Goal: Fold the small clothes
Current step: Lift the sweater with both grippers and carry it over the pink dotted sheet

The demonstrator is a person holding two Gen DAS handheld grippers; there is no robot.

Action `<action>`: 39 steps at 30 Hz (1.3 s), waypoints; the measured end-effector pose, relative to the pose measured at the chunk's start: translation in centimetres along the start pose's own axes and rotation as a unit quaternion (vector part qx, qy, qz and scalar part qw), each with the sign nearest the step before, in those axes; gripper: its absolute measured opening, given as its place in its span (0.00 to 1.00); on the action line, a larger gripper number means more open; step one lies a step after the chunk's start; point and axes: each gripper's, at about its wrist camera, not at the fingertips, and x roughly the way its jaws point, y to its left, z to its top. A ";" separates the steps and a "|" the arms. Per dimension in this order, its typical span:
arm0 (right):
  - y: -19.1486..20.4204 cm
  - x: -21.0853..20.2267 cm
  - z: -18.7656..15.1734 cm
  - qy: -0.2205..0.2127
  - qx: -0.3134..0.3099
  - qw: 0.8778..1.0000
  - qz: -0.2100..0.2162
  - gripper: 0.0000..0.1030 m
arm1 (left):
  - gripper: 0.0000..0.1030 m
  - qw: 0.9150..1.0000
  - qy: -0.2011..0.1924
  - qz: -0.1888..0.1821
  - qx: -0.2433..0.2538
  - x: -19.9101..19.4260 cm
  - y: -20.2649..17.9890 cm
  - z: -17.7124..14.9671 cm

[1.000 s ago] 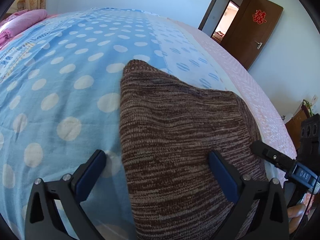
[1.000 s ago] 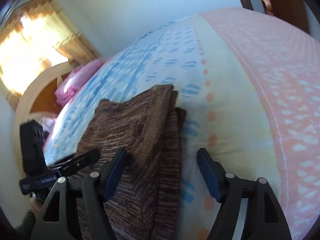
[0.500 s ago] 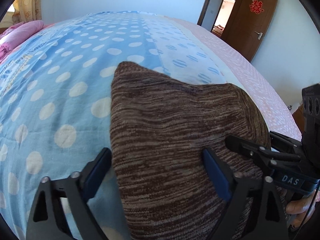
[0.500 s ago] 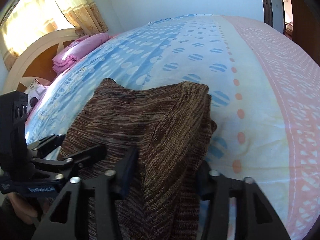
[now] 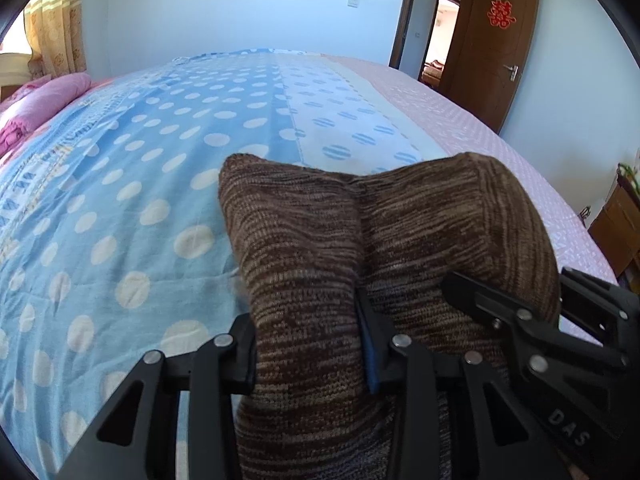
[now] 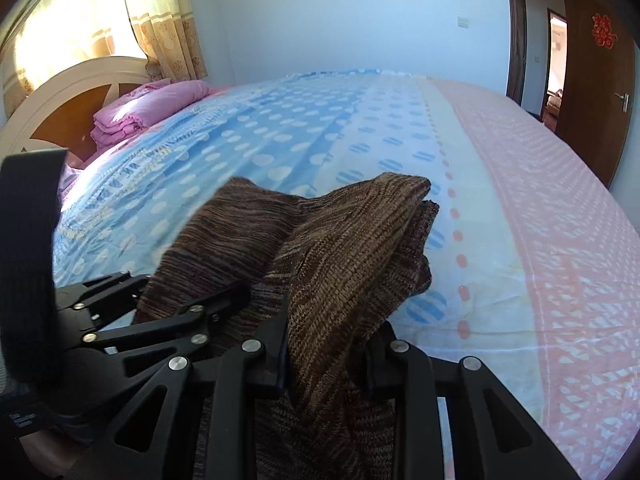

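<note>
— Where's the knit (image 5: 316, 248)?

— Bunched in folds, its near end lifted over the bed (image 5: 120, 208), between both tools.

— And the left tool (image 5: 310, 354)?

— Pinching one thick fold between its fingers.

— The right tool (image 6: 326, 354)?

— Pinching the other fold, close beside the left; the far corners of the knit point toward the bed's middle.

— Around it?

— Pink bedding (image 6: 148, 106) by the headboard (image 6: 52, 112), an open door (image 5: 494, 40) beyond.
</note>
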 end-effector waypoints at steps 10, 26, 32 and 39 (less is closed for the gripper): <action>1.5 -5.8 -0.4 -0.063 0.009 0.998 -0.025 0.26 | 0.35 0.998 -0.067 -0.016 0.001 -4.3 -1.0 0.1; 5.3 -17.2 -1.7 -0.157 0.017 0.986 -0.044 0.26 | 0.35 0.986 -0.157 -0.053 0.004 -13.6 -1.6 -0.8; 3.9 -22.6 -3.7 -0.189 0.050 0.979 -0.063 0.26 | 0.35 0.980 -0.173 -0.093 0.035 -16.9 -3.9 -1.3; 0.2 -26.9 -6.7 -0.200 0.087 0.970 -0.106 0.26 | 0.35 0.973 -0.173 -0.130 0.081 -17.8 -9.2 -2.4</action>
